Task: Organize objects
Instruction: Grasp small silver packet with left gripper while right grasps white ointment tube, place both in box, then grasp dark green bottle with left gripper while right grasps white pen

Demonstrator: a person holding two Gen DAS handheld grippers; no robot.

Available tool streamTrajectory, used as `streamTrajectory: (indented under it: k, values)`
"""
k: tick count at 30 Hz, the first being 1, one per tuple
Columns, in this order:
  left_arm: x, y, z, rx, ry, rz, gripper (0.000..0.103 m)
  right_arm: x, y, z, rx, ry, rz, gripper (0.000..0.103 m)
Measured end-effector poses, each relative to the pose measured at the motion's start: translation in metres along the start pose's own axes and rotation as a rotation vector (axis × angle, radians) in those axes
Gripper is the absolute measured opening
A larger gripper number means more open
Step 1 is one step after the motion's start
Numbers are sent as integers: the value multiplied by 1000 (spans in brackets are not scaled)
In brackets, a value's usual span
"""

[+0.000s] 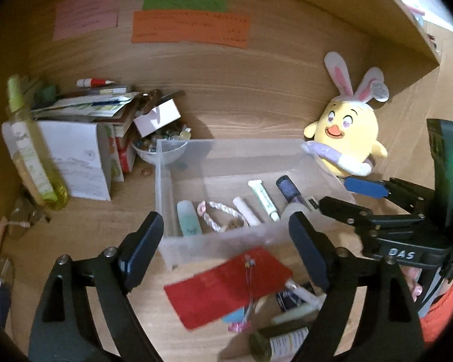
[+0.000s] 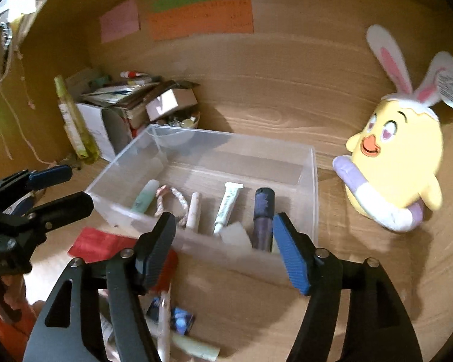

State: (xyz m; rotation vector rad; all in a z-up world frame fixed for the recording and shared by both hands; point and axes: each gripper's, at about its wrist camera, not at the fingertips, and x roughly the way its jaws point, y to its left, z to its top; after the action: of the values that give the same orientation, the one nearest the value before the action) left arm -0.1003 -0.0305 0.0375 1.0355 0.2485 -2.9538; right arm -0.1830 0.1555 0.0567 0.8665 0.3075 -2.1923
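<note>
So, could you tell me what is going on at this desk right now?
A person is sorting small items into a clear plastic bin with two handheld claws. The left claw and right claw both hang open and empty at the bin's near edge. Tubes and a braided bracelet lie inside; a red card and other bits wait outside.

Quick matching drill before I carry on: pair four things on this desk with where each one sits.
Things:
1. green-capped tube
2. red card
3. chick plush
4. yellow bottle

Places:
A. standing by the white box at the far left
B. lying inside the clear bin
C. flat on the desk in front of the bin
D. on the desk to the right of the bin

Pairs: 1-B, 2-C, 3-D, 4-A
</note>
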Motion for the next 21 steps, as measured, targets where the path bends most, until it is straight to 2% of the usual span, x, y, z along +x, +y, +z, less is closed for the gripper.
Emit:
streamTrajectory:
  k: [6,11,14,15,17,21]
  values:
    - [-15,-3,-25,5,8,-1,86,-18,6,-28,3,-3,24,64]
    - [-20,-12,-51,23,30,5,86,-9,18,-54,-8,60,72,64]
    - [-20,-20,-67,29,51,-20,86,3,24,-68,-21,114,87,63]
    - [-20,-22,-70,31,54,-25,86,6,25,-72,-20,125,93,61]
    - [-19,-27,-79,41,67,-37,86,13,28,-80,-22,162,115,47]
    - [-10,-32,-94,53,108,-48,86,17,32,-90,-34,199,138,34]
